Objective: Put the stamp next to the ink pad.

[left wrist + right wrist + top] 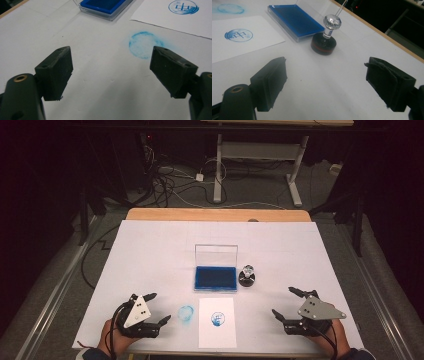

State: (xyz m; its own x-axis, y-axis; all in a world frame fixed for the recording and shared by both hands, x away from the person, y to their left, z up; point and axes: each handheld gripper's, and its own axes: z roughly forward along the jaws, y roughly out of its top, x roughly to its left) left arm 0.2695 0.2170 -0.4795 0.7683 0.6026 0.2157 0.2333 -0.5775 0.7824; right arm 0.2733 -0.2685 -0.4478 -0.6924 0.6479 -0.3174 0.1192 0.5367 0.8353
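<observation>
Crystal facets on the stamp [325, 40] knob show in the right gripper view.

Light falls from above onto the white table cover [150, 250], which reads bright and even in the high view, while the floor and room behind it sink into near black. That view is soft and low in detail, so the stamped mark on the paper sheet [217, 320] is only a blue smudge there. In both gripper views the black jaws up close are slightly out of focus and cast faint, diffuse shadows, and the ink pad's clear lid [216, 254] perhaps catches a weak sheen.
</observation>
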